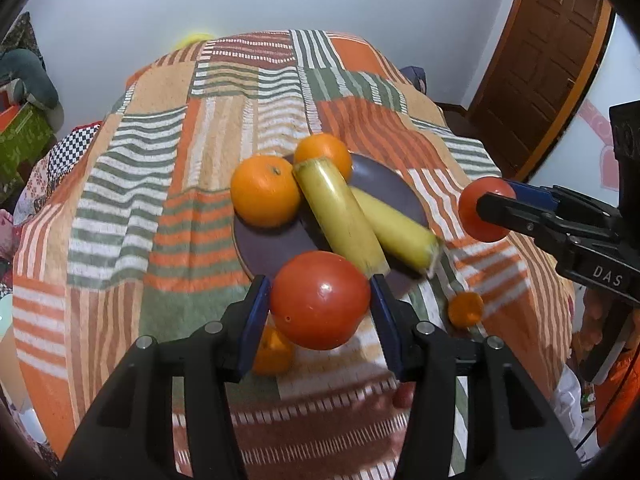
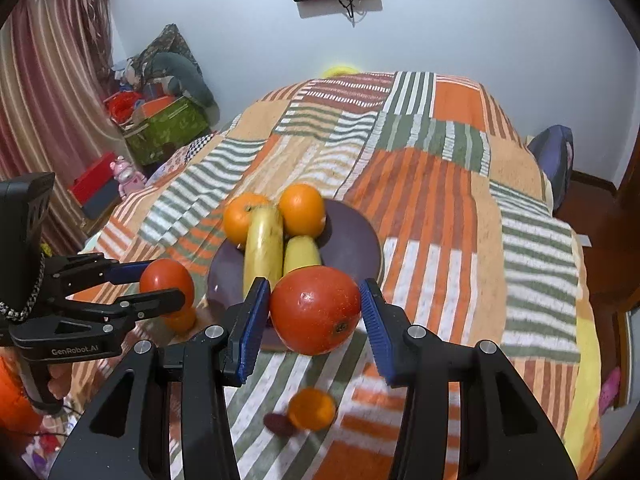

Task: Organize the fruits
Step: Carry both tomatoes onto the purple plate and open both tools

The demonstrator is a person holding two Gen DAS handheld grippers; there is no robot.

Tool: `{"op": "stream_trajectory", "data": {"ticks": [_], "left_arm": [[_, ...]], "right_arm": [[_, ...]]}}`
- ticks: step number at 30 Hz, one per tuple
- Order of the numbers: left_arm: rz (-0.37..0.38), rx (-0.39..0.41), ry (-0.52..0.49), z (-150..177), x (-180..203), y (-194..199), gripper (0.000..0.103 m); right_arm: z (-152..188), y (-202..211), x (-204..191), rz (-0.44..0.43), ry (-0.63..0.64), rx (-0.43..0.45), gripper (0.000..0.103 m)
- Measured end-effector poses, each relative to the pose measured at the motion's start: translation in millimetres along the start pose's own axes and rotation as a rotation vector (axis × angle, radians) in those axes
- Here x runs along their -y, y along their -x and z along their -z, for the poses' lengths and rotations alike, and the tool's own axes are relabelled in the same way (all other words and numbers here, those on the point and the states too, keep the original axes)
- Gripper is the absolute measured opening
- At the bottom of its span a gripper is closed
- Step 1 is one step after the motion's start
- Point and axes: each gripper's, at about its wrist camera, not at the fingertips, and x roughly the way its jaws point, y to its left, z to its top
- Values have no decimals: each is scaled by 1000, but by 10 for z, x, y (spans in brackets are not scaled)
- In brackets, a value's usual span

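Two tomatoes hang near the plate (image 1: 372, 188), one (image 1: 320, 300) pinched by the left gripper (image 1: 320, 304), one (image 2: 316, 310) seemingly by the right gripper (image 2: 316, 312), whose right pad barely touches; either could slip and roll off the crowded rim.

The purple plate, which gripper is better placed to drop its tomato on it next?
Slightly the left: its tomato hangs at the plate rim, while the right gripper's tomato is off to the side.
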Motion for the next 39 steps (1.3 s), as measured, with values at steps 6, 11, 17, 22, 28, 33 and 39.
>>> {"op": "stream_trajectory", "data": {"ticks": [6, 11, 17, 22, 28, 33, 39], "left_arm": [[-12, -8, 14, -155, -99, -184, 50], [-9, -20, 27, -243, -157, -351, 50], [-4, -35, 27, -268, -181, -493, 50], [4, -42, 24, -277, -193, -580, 50], [10, -41, 21, -281, -217, -618, 50], [3, -46, 23, -280, -234, -650, 50], [-9, -56, 40, -276, -255, -692, 50]], "right_arm": [[-145, -187, 82, 10, -1, 2, 43], [-219, -369, 150, 13, -21, -8, 43], [-285, -639, 202, 19, -20, -39, 43], [-281, -851, 235, 12, -43, -70, 43], [-266, -989, 216, 16, -32, -93, 43], [-262, -1058, 213, 20, -27, -107, 44], [-266, -1057, 192, 28, -12, -107, 45]]}}
